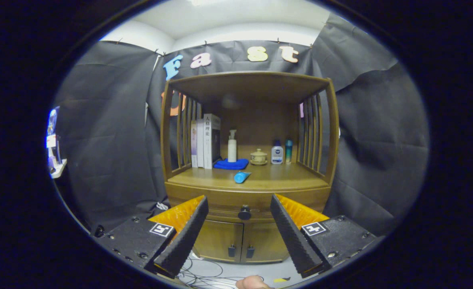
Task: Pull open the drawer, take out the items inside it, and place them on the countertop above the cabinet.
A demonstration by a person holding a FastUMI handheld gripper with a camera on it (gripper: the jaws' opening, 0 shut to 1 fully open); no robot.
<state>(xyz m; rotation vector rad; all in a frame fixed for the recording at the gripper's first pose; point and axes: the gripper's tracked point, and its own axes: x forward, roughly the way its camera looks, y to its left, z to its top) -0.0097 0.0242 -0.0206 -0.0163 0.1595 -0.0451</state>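
Fingers (239, 235): two black ribbed pads with orange backs, spread wide apart, holding nothing, aimed at the front of a wooden cabinet (247, 188) and well short of it. Drawer (220, 202): closed, set directly under the counter, its dark round knob (244, 212) seen in the gap between the fingers and beyond them (contents hidden behind the drawer front). Below the drawer: two small cabinet doors (240, 241), shut, each with a dark handle near the middle seam. Counter (284, 178): wooden surface inside an open shelf bay with slatted sides and a top board. On the counter, from the left: a row of upright books (206, 141) against the left slats; a folded blue cloth (231, 163) just beside them; a white pump bottle (232, 146) standing behind the cloth; a small lidded ceramic cup (258, 157) on a saucer near the back; a white bottle with a blue cap (277, 153) and a slim teal bottle (288, 151) side by side toward the right slats. Nearer the front edge, apart from the rest: a blue tube (241, 176) lying on its side. Floor in front of the cabinet: loose cables (198, 273) between the fingers' bases. Part of a hand (252, 283) shows at the very bottom, below the fingers.
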